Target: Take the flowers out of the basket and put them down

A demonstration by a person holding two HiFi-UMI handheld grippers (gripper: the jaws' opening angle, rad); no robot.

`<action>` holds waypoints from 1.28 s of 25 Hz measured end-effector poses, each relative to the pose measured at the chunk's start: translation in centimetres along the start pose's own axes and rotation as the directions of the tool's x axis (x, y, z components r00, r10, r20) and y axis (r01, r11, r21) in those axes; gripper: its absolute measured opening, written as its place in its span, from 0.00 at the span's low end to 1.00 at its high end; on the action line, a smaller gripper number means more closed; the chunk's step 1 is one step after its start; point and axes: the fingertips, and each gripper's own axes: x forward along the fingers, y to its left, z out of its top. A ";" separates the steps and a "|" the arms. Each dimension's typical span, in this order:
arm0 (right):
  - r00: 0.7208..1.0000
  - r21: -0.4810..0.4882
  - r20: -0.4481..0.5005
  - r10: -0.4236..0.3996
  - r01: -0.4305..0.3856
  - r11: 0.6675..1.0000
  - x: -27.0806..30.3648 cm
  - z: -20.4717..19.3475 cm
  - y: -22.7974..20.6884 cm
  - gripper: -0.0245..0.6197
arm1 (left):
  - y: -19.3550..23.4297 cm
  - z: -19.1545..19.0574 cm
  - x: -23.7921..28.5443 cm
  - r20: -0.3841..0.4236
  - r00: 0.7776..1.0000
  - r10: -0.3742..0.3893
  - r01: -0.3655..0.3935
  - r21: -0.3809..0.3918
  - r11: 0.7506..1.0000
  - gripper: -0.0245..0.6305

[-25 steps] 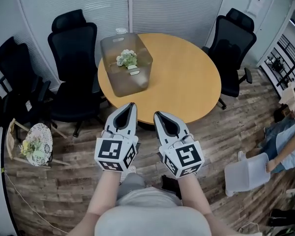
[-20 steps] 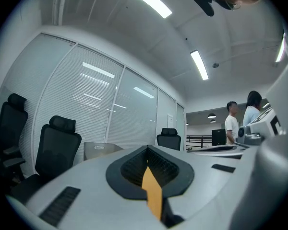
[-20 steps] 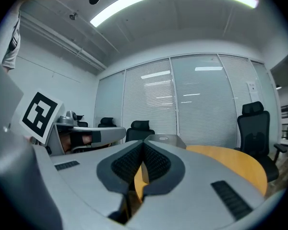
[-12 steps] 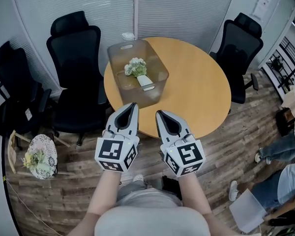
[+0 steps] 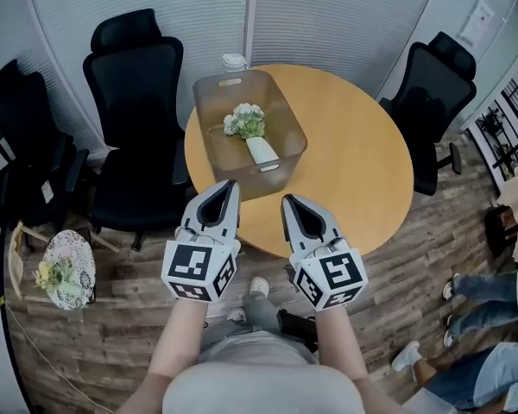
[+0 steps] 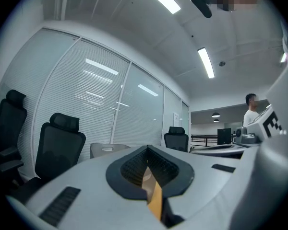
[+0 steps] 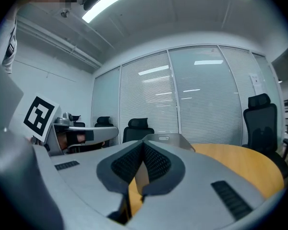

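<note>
Left of the round table (image 5: 354, 171) you've got 2 of the 3 black office chairs (image 5: 136, 110). There's also 1 little lace-topped stand (image 5: 69, 253) down on the floor with a spare bunch (image 5: 45, 274) on it.

The left gripper (image 5: 230, 185) hangs just off the table's near edge, jaws pinched together with nothing in them. On the table's left half sits the 1 clear basket (image 5: 209, 141). The flowers (image 5: 245, 121) are inside it, 1 bunch, white base pointing toward the table's near edge. The right gripper (image 5: 287, 199) is also at the table's near edge, pinched closed and empty too. Chair number 3 is off the table's right side.

I'd say this is only the approach, nothing's grabbed yet. Next up, 1 gripper needs to spread its jaws and go over the rim and down in. Then it should close on the bunch low by the base so the blooms don't get squashed.
</note>
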 end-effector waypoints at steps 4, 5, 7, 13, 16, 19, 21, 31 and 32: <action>1.000 0.003 0.005 0.028 -0.028 1.000 2.5 0.5 -2.1 0.07 | 1.3 0.5 2.7 0.007 0.999 0.035 -0.035 0.006 0.999 0.04; 0.999 0.003 0.011 0.039 -0.039 0.999 3.2 0.8 -2.7 0.07 | 1.5 0.8 3.4 0.011 0.999 0.042 -0.043 0.010 0.999 0.04; 0.998 0.009 0.024 0.062 -0.062 0.998 4.5 1.4 -3.9 0.07 | 2.0 1.1 5.0 0.019 0.998 0.056 -0.056 0.015 0.998 0.04; 0.995 -0.002 0.011 0.098 -0.098 0.995 8.0 2.5 -7.4 0.07 | 3.5 2.0 8.9 0.029 0.995 0.094 -0.094 0.025 0.995 0.04; 0.993 -0.002 -0.010 0.117 -0.117 0.993 9.4 2.4 -8.6 0.07 | 4.3 2.5 10.4 0.044 0.992 0.118 -0.119 0.016 0.993 0.04; 0.989 0.001 -0.032 0.144 -0.144 0.990 10.7 1.7 -9.1 0.07 | 4.6 2.4 11.4 0.045 0.991 0.126 -0.127 0.021 0.992 0.04; 0.985 0.003 -0.045 0.166 -0.166 0.986 11.5 1.4 -9.1 0.07 | 4.9 2.2 11.8 0.042 0.991 0.127 -0.128 0.023 0.992 0.04; 0.980 -0.022 -0.090 0.178 -0.181 0.983 16.4 1.8 -8.6 0.32 | 9.0 3.0 13.3 0.047 0.991 0.123 -0.124 0.015 0.992 0.04; 0.982 -0.024 -0.089 0.169 -0.172 0.985 17.0 2.0 -8.7 0.33 | 9.5 3.3 13.6 0.049 0.992 0.113 -0.114 0.016 0.993 0.04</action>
